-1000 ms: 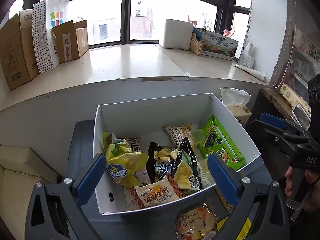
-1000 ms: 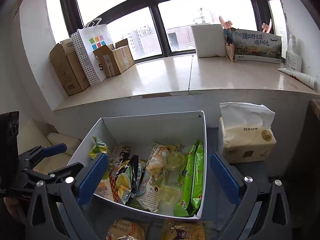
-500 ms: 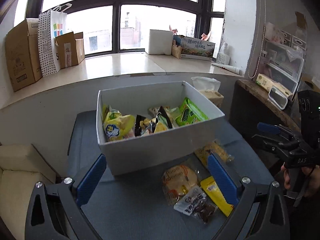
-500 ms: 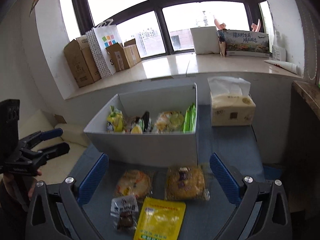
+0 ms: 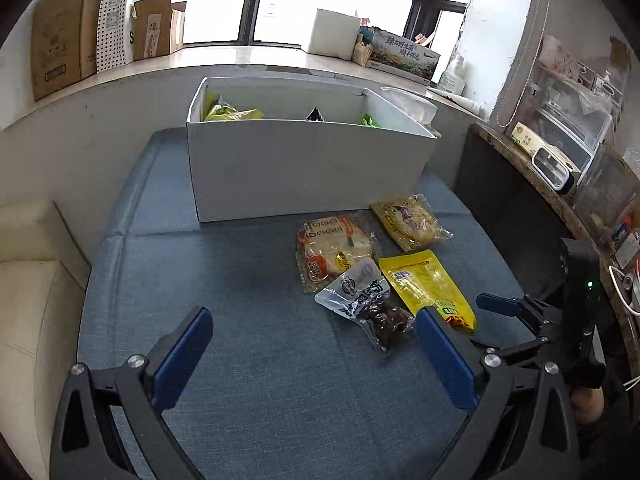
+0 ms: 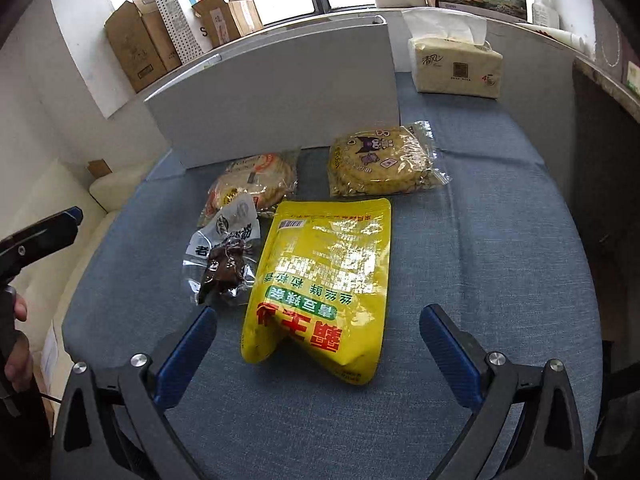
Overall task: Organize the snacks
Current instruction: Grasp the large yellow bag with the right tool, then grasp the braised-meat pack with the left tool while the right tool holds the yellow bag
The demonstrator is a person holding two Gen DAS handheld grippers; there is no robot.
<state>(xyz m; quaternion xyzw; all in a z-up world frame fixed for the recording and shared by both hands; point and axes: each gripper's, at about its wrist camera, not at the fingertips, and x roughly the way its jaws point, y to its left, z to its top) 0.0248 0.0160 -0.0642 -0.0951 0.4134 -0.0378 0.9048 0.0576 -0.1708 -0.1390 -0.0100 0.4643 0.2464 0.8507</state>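
A white box [image 5: 308, 168] holding several snack packs stands at the far side of the blue cloth table [image 5: 248, 320]. In front of it lie loose snacks: a yellow pouch [image 6: 324, 284] [image 5: 426, 288], a clear pack of dark pieces [image 6: 226, 260] [image 5: 366, 304], a round bread pack [image 6: 256, 184] [image 5: 332, 248] and a cartoon-printed pastry pack [image 6: 380, 160] [image 5: 412, 220]. My right gripper [image 6: 316, 348] is open, low over the near end of the yellow pouch. My left gripper [image 5: 316, 356] is open over bare cloth, left of the snacks.
A tissue pack [image 6: 456, 66] stands right of the box [image 6: 280, 100]. Cardboard boxes [image 5: 60, 28] and a dotted paper bag [image 5: 116, 12] line the windowsill. A dark side shelf [image 5: 560, 184] with clutter borders the table's right side. A cream cushion [image 5: 32, 288] lies at the left.
Both grippers have pulled back from above the box and dropped lower. The loose snacks now lie close in front of them, and only the box's front wall shows.
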